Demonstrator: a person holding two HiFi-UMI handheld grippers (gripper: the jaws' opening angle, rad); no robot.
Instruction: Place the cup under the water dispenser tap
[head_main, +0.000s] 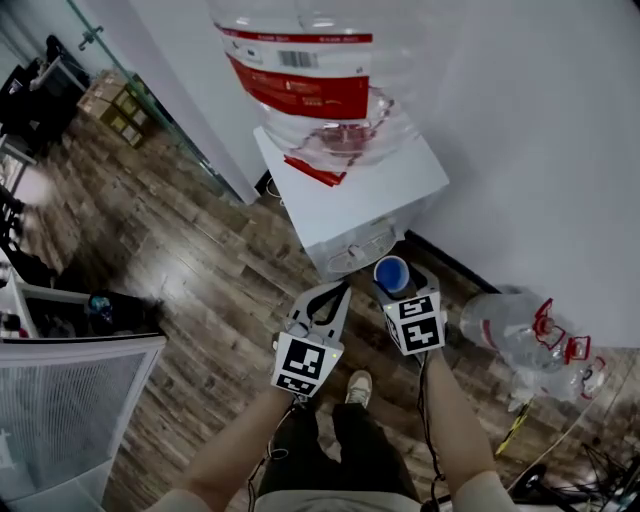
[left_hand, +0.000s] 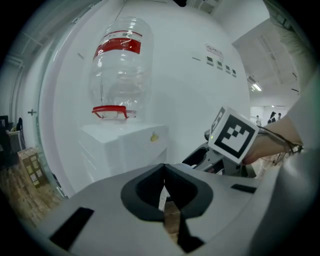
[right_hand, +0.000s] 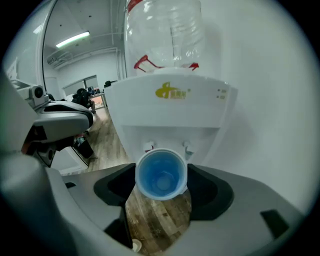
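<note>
The right gripper (right_hand: 161, 192) is clasping a blue cup (right_hand: 161, 173) between its jaws, with the cup's open mouth facing the camera. It is holding the cup just in front of the white water dispenser (right_hand: 170, 107), near its two taps (right_hand: 148, 146), above a wood floor (right_hand: 155, 215). The left gripper (left_hand: 164, 172) is hovering alongside, jaws pressed together and empty. A clear bottle (head_main: 320, 70) is standing upturned on the dispenser.
</note>
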